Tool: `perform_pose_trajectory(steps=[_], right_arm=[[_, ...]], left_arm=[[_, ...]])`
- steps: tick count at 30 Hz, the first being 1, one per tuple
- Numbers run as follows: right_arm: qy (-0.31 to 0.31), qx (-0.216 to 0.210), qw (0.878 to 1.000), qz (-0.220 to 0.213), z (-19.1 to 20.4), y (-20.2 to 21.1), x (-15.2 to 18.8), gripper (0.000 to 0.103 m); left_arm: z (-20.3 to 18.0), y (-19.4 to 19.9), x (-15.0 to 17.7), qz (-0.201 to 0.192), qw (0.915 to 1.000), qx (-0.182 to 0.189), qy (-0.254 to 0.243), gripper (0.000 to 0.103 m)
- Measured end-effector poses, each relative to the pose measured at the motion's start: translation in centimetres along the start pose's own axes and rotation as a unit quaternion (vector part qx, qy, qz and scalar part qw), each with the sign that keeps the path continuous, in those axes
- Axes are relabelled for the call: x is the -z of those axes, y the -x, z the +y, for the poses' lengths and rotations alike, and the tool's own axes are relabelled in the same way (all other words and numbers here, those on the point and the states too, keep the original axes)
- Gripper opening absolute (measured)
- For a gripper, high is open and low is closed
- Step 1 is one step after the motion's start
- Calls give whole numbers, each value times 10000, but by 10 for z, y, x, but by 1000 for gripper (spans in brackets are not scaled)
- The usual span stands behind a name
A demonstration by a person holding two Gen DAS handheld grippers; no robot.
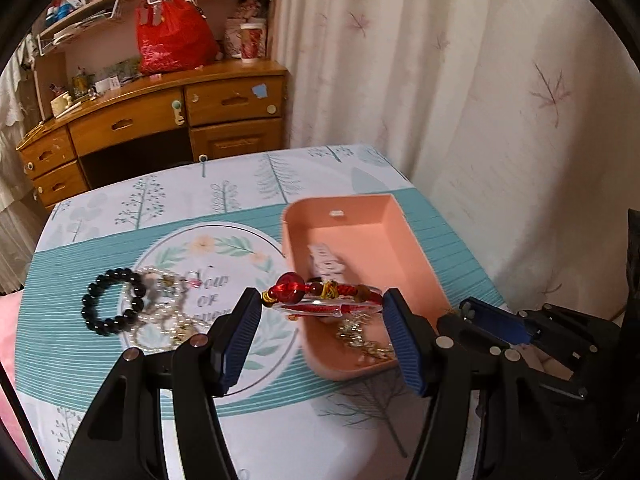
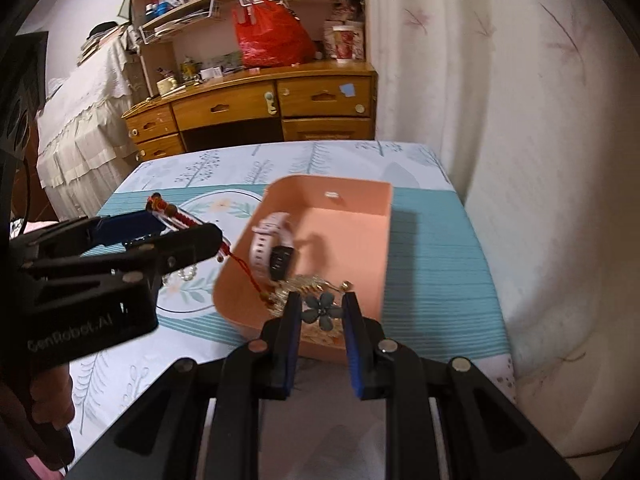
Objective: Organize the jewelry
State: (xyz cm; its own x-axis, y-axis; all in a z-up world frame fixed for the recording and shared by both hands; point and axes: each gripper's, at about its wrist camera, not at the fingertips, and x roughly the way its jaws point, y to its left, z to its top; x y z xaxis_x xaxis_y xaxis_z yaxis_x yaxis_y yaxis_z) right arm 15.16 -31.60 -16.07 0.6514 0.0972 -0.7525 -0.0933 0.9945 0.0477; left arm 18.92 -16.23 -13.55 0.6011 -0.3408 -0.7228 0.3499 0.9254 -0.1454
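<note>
My left gripper (image 1: 320, 304) is shut on a clear bangle wrapped with a red cord bracelet (image 1: 320, 298) and holds it above the near left rim of the pink box (image 1: 360, 216). Its red tassel hangs into the box (image 2: 244, 270). My right gripper (image 2: 320, 308) is shut on a blue flower hair clip (image 2: 322, 310) over the box's near edge (image 2: 320, 350). In the box lie a pink-strap watch (image 2: 266, 246) and gold chain jewelry (image 2: 308, 282). A black bead bracelet (image 1: 112, 306) and a pearl strand (image 1: 168, 312) lie on the tablecloth to the left.
The table has a teal and white patterned cloth (image 1: 100, 248). A white curtain (image 1: 480, 100) hangs close on the right. A wooden desk (image 1: 160, 120) with a red bag (image 1: 172, 36) stands behind the table. The right gripper shows at the right edge in the left wrist view (image 1: 520, 332).
</note>
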Motion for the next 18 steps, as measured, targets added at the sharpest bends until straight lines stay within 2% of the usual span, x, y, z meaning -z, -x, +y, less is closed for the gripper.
perform_pose_trajectory(steps=[4,6,8,18], right_arm=[[-215,-53,9997,41,-11,-2,-1,23],[-351,-119,9993,79,-16,-4,-2,35],[-393,-132,9991,78,-18,-5,-1,39],[-535,-181,9983,131,-18,-7,-1,39]], left_arm=[[-11,-10,-2,174,9996,-195,-86,64],[-11,-13,-3,220,9995,-242,-49,78],[-8,-13,-5,201,9996,-210,6,79],[20,-16,0,442,9976,-455,293,83]])
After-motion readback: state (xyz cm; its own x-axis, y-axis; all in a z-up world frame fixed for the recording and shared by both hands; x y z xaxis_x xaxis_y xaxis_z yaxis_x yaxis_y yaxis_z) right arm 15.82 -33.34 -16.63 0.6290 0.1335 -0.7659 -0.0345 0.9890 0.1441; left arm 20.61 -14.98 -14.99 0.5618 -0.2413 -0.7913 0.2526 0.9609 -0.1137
